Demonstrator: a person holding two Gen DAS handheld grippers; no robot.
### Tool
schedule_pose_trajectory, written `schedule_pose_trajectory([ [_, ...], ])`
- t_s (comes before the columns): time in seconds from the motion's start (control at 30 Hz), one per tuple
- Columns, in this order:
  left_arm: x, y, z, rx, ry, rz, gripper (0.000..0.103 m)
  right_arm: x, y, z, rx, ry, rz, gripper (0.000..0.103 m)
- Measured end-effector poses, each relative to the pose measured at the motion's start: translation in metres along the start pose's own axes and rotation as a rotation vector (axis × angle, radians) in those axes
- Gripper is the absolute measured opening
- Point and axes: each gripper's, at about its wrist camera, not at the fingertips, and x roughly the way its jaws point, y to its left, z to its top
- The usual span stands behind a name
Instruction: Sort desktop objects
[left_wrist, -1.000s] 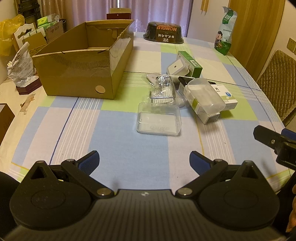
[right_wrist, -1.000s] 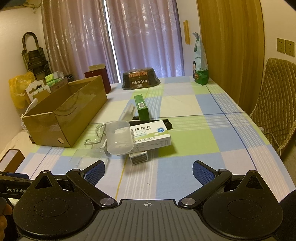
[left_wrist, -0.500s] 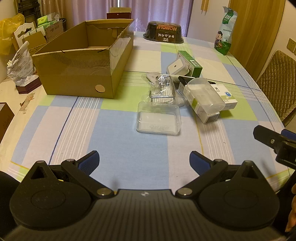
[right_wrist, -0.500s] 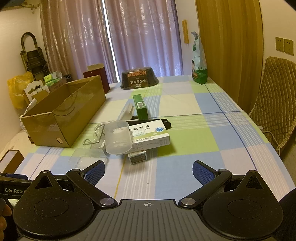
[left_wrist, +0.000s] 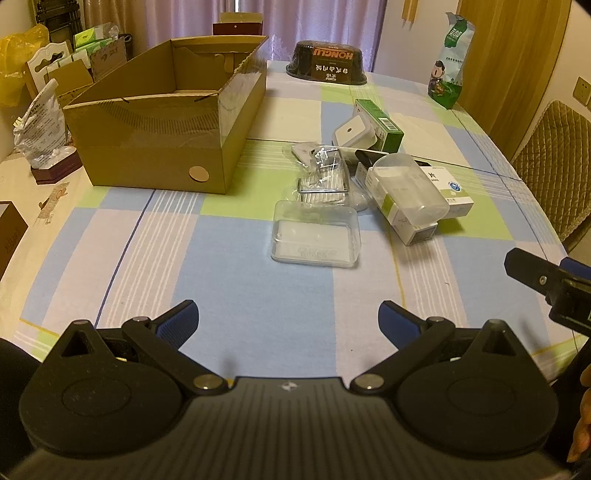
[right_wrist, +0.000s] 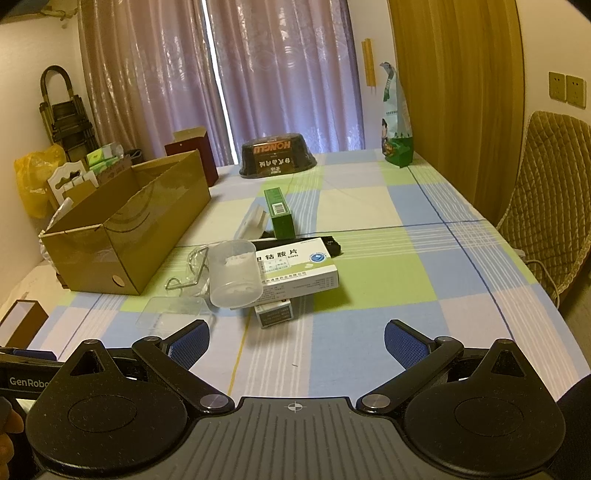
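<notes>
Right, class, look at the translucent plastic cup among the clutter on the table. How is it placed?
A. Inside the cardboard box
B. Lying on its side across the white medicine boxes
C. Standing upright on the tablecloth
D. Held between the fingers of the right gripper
B: the translucent plastic cup lies tipped on its side across the white medicine boxes, outside the cardboard box, and the right gripper is open and empty.

Ahead of left gripper (left_wrist: 287, 318): bare tablecloth (left_wrist: 236, 280), passable up to clear plastic case (left_wrist: 315, 239). Beyond it: crowded cluster, wire clip (left_wrist: 324, 176), tipped translucent cup (left_wrist: 408, 189) lying across white medicine boxes (right_wrist: 295, 267). Ahead-left: cardboard box (left_wrist: 166, 129), tall walls. Ahead-right of right gripper (right_wrist: 296, 341): open cloth to the table edge.
</notes>
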Motion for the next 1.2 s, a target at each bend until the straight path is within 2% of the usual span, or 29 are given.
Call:
schedule_pose_trajectory([
  [0.83, 0.003, 0.001, -0.001, -0.008, 0.011, -0.004, 0.102, 0.006, 0.000, 0.000, 0.002, 0.005, 0.003, 0.103],
  [1.03, 0.001, 0.004, 0.003, -0.022, 0.000, -0.007, 0.102, 0.006, 0.000, 0.003, 0.006, -0.020, 0.023, 0.103],
  [1.2, 0.001, 0.009, 0.009, -0.052, -0.004, -0.034, 0.102, 0.010, 0.001, 0.009, -0.011, 0.007, 0.006, 0.103],
])
